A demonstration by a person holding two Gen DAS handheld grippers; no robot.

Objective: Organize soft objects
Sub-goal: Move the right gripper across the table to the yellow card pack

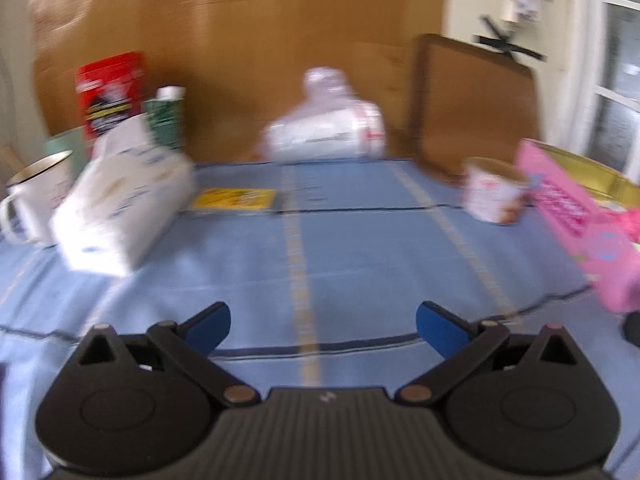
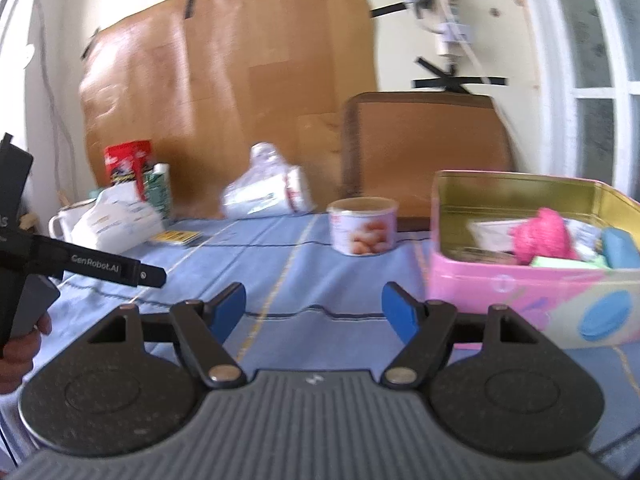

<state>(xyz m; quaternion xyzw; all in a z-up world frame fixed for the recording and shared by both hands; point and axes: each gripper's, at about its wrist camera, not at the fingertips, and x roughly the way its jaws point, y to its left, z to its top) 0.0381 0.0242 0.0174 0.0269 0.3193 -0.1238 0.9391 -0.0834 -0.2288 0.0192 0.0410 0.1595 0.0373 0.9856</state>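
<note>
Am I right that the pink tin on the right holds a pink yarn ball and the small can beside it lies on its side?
Not quite: the can stands upright, open end up, as the right wrist view shows. The pink tin does hold the yarn ball.

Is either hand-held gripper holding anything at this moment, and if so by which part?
Nothing is held. The left hand-held gripper and right hand-held gripper both stand open over the blue cloth.

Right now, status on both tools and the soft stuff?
Left tool open, empty. Right tool open, empty. Pink tin already holds a pink soft item; tissue pack still out. Cloth between clear.
</note>
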